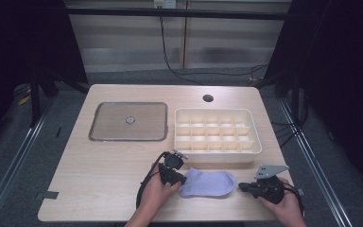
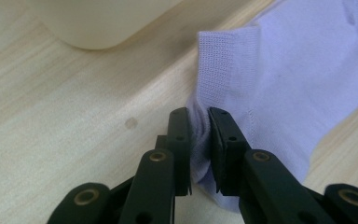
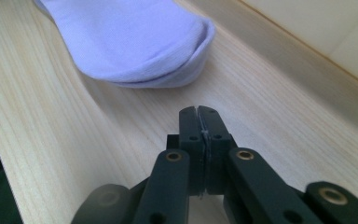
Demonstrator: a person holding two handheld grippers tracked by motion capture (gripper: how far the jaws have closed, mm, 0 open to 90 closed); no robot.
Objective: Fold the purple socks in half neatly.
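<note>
Left tongs (image 2: 199, 116) pinching soft lilac knit sock (image 2: 279, 88) at ribbed cuff, right tongs (image 3: 198, 111) closed w/ nothing held, pale woodgrain table (image 3: 98, 149)

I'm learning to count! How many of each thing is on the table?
Purple sock: 1
Cream divided box: 1
Grey square tray: 1
Grippers, left gripper and right gripper: 2
Total: 5

Left gripper (image 1: 183, 180) is held low in the left hand (image 1: 157, 191), jaws nearly closed on a fabric fold. Right gripper (image 1: 240, 187) is held in the right hand (image 1: 283, 204), jaws pressed together, pointing leftward.
</note>
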